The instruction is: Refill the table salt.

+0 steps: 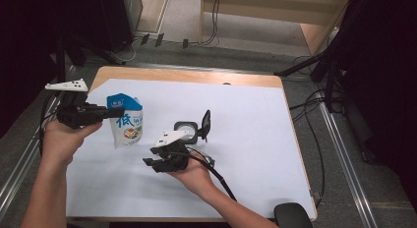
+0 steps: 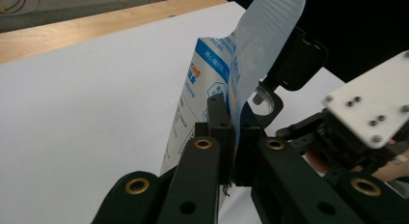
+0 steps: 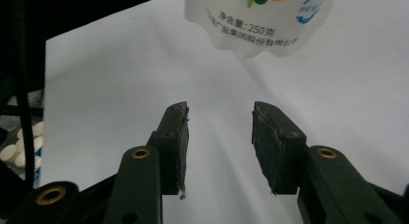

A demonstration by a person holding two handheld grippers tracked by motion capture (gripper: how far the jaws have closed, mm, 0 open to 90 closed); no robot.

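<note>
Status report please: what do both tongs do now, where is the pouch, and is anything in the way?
Left tongs shut on pouch top edge. Right tongs open, nothing between them, pointing at pouch. Black container, lid open, beside right hand; not in the way.

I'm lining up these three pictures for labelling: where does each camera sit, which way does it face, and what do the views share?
High view: above the person's side, facing forward and down on the table; both forearms show, left tool and right tool.
Left gripper view: on the left tool, looking along jaws shut on the pouch; the right tool is beyond.
Right gripper view: on the right tool, jaws apart, facing the pouch's bottom.
Shared: the blue-and-white pouch.
</note>
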